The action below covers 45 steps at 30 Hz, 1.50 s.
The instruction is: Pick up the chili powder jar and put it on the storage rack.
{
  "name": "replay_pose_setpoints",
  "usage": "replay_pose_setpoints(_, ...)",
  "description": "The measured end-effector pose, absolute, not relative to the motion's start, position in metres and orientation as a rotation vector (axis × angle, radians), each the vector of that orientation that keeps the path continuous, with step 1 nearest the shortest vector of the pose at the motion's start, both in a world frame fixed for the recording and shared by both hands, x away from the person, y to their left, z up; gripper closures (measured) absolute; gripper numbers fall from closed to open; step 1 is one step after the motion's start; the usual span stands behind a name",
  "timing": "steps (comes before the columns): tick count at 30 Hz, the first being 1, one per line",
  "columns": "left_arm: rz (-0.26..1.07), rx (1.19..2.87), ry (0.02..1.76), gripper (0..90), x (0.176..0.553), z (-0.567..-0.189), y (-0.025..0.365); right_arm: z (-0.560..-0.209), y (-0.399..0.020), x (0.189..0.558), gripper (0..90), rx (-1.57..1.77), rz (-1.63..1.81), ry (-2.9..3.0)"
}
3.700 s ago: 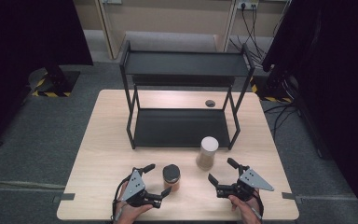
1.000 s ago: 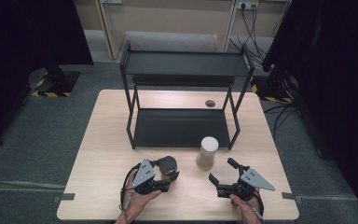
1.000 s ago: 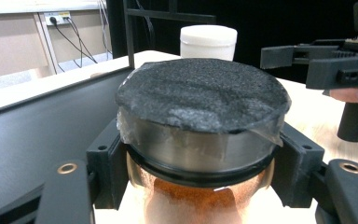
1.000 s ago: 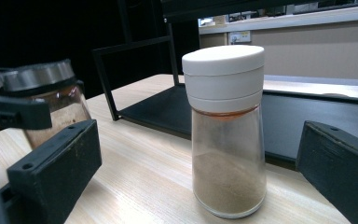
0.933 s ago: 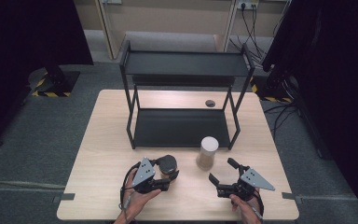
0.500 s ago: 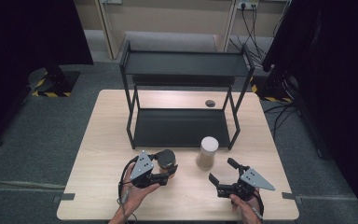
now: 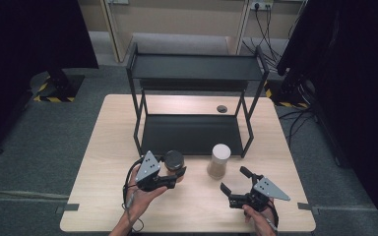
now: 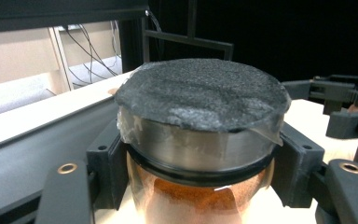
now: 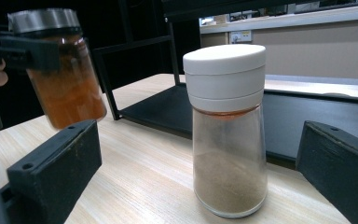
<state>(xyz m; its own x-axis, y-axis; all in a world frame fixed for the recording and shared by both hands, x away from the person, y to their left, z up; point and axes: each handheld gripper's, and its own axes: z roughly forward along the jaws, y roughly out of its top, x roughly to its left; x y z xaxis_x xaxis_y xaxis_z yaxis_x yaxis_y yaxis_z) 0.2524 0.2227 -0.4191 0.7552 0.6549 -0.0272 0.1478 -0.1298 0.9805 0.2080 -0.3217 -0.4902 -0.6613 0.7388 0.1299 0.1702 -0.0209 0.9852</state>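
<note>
Pale wood table [image 7: 103, 167] in the high view: at lower centre-left the left gripper [image 7: 174, 173] is clamped on a dark-lidded spice jar [image 7: 173, 160]. At lower right the right gripper [image 7: 234, 179] gapes with nothing between its jaws. The left gripper view has the jar's neck [image 8: 200, 149] pinched at centre. In the right gripper view, a white-capped shaker [image 9: 227, 126] stands at centre between wide jaws, before the black shelf rack [image 9: 168, 105].

Left tool [image 7: 176, 175] clamped, right tool [image 7: 235, 184] agape
</note>
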Motion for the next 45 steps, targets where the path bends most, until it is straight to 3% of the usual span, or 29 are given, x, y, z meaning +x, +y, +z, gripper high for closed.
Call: replay_pose_setpoints(45, 0.529, 1.64, 0.631, 31.8, 0.288, -0.324, 0.23, -0.491, -0.322, 0.209, 0.4, 0.948, 1.733, 1.828)
